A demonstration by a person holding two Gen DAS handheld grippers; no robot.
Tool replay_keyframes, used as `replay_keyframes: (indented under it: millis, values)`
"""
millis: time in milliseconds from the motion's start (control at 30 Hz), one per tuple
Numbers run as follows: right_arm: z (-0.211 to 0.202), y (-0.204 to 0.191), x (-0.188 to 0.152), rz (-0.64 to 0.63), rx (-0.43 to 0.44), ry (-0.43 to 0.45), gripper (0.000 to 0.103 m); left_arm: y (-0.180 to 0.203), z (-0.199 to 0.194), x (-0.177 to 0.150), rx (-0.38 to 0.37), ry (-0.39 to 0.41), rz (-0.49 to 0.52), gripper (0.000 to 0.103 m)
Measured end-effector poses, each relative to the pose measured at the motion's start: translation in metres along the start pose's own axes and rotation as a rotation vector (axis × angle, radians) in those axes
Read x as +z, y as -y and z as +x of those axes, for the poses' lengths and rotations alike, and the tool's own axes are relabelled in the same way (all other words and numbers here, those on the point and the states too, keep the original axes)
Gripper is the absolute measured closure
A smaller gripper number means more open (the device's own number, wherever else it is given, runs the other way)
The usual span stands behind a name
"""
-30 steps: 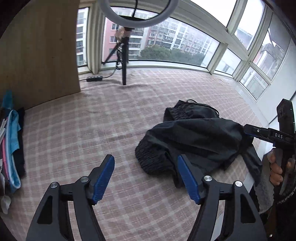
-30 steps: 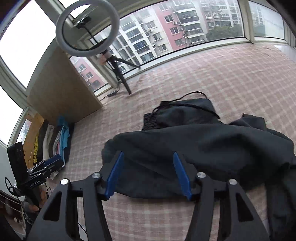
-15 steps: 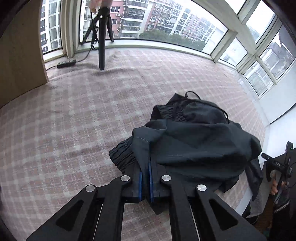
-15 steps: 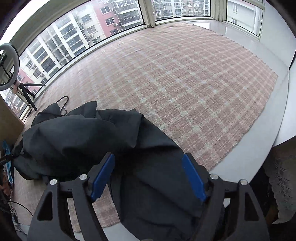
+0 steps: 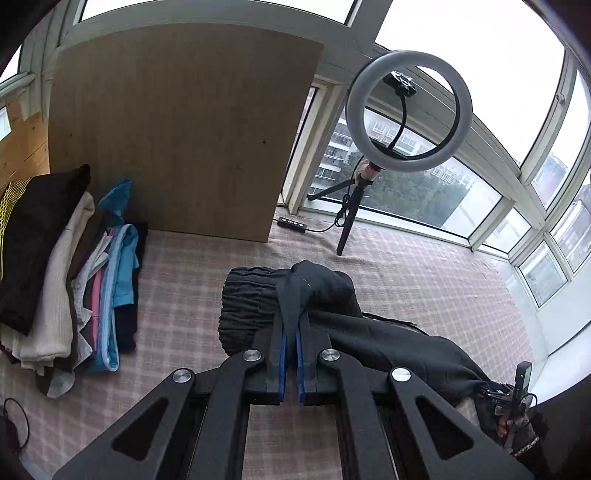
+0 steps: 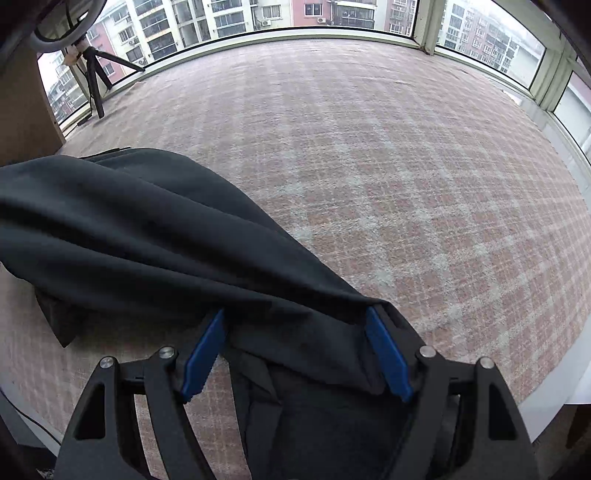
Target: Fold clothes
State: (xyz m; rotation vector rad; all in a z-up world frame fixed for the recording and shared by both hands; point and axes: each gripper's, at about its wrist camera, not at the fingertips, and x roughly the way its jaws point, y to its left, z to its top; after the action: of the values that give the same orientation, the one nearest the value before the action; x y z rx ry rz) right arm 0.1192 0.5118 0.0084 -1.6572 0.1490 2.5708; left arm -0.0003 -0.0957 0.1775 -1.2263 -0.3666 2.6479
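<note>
While the left hand-held gripper (image 5: 290, 328) is pressed together on a fold of the black garment (image 5: 388, 343), pinching a strip of cloth between its blue pads, the right hand-held gripper (image 6: 295, 350) has its jaws spread and just closing, with the garment's other end draped across and between them; the pads there do not look to be pressing on the cloth. From the left pinch the black garment runs out over the checked pink cloth (image 5: 424, 266) that covers the wide surface, its gathered, elastic-looking part bunched just beyond the pads and the rest stretching off to the right. Seen from the right wrist, the garment hangs in a long dark fold from the left edge down to the jaws, and the checked cloth beyond it lies bare up to the windows (image 6: 332, 14).

To the left of the garment a pile of folded clothes (image 5: 74, 280) sits against a wooden board (image 5: 177, 129), with a blue piece and a cream knit among them, well apart from the black garment. Behind, near the window, a ring light (image 5: 408, 110) stands on a small tripod, its cable trailing to a switch (image 5: 291, 223) on the cloth. At the far right a person's hand (image 5: 511, 417) grips the other tool's handle.
</note>
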Motion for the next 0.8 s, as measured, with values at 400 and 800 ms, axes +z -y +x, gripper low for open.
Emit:
replay_keyframes:
  millis: [400,800]
  values:
    - [-0.089,0.02,0.127,0.08,-0.065,0.246,0.102,0.064,0.017,0.112,-0.029,0.05,0.083,0.101]
    - [-0.292,0.043,0.173,0.17,0.001,0.588,0.102,0.046,-0.119,0.098,-0.052,0.237,0.212,0.101]
